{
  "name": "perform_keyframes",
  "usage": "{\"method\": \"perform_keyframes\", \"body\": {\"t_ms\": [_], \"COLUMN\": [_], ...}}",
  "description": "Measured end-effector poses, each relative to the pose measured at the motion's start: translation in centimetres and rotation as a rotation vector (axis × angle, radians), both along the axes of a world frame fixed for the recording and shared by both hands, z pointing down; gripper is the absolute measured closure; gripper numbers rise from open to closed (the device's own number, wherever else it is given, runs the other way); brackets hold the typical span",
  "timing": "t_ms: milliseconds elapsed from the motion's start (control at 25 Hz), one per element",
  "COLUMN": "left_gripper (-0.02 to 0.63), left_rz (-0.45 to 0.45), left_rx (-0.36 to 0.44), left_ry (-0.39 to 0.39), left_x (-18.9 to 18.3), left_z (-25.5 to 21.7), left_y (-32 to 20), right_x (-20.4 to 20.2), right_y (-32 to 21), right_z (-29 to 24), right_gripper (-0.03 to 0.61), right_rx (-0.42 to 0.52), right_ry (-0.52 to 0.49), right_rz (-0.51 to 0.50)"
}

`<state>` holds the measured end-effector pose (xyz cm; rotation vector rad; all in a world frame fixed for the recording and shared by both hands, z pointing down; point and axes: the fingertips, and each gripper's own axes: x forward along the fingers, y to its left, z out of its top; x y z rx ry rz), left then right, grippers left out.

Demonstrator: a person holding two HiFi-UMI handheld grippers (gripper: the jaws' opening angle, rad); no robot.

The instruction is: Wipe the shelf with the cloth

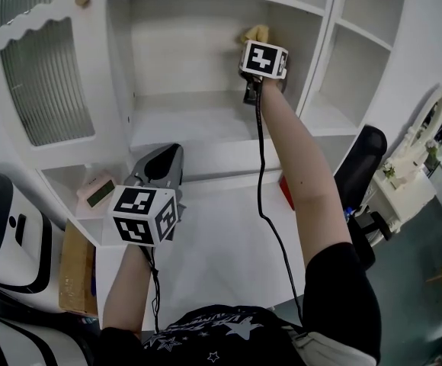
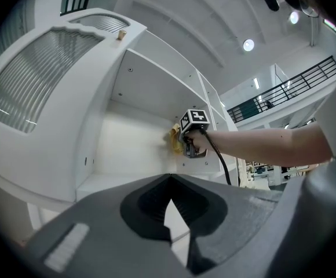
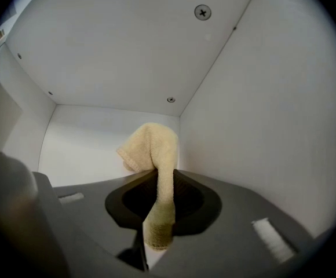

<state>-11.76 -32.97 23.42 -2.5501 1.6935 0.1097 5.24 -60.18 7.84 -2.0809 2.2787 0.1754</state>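
White cabinet shelf [image 1: 183, 120]: my right gripper [image 3: 158, 181] clamped a pale yellow terry cloth [image 3: 153, 143] near its far right corner; left gripper [image 2: 168, 184] jaws were together.

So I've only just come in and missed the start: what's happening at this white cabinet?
A person holds a two-jaw gripper in each hand. The right gripper is shut on a pale yellow terry cloth and reaches into the white cabinet's open shelf compartment, with the cloth up by its back right corner. The left gripper, jaws together and empty, hangs low in front of the cabinet.
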Motion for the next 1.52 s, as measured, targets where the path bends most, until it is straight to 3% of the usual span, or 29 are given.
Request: {"method": "perform_keyframes", "body": {"t_ms": [360, 880, 1080, 1520], "left_gripper": [0.610, 0.610, 0.610, 0.610], "left_rz": [0.038, 0.229, 0.291, 0.367], "left_rx": [-0.006, -0.028, -0.028, -0.036], "left_ry": [0.017, 0.009, 0.013, 0.023], "left_x": [0.8, 5.1, 6.2, 7.5], "left_z": [0.2, 0.9, 1.0, 1.3], "left_y": [1.7, 5.0, 6.4, 8.0], "right_x": [1.3, 3.4, 4.2, 8.2], "right_y": [3.7, 12.7, 15.6, 18.6], "right_z": [-0.2, 0.1, 0.6, 2.2], "right_gripper": [0.499, 0.499, 0.499, 0.499], "right_rx": [0.002, 0.000, 0.004, -0.017], "right_ry": [-0.010, -0.015, 0.029, 0.011], "right_rz": [0.007, 0.024, 0.070, 0.162]}}
